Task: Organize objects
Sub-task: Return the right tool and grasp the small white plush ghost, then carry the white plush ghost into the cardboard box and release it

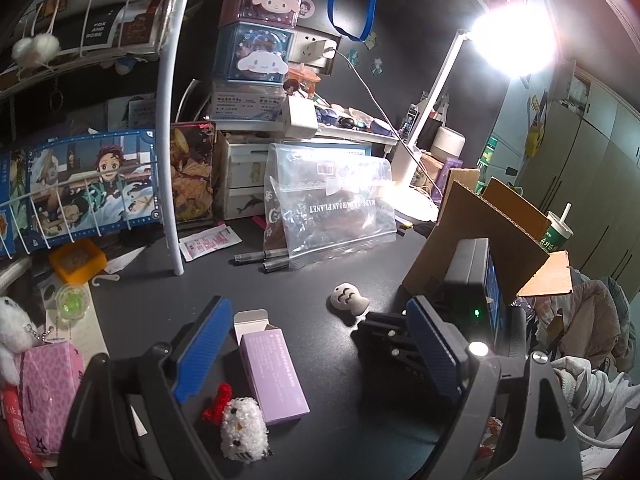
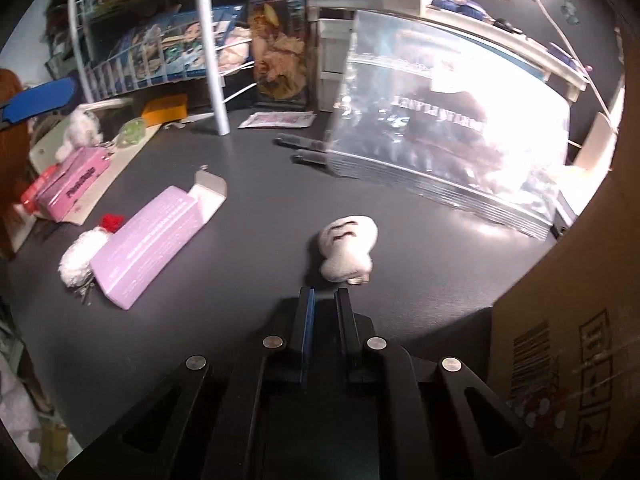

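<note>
A small white plush with a stitched face lies on the dark desk; in the right wrist view the plush lies just ahead of my right gripper, whose jaws are shut and empty. My left gripper is open and empty above the desk. A lilac carton with an open flap lies between its fingers' line, nearer the left finger. A white beaded kitty charm with a red bow lies beside the carton. Both also show in the right wrist view: the carton and the charm.
An open cardboard box stands at the right, close to my right gripper. A clear zip bag leans at the back with two pens before it. A white wire rack pole, pink packets and a bright desk lamp surround the desk.
</note>
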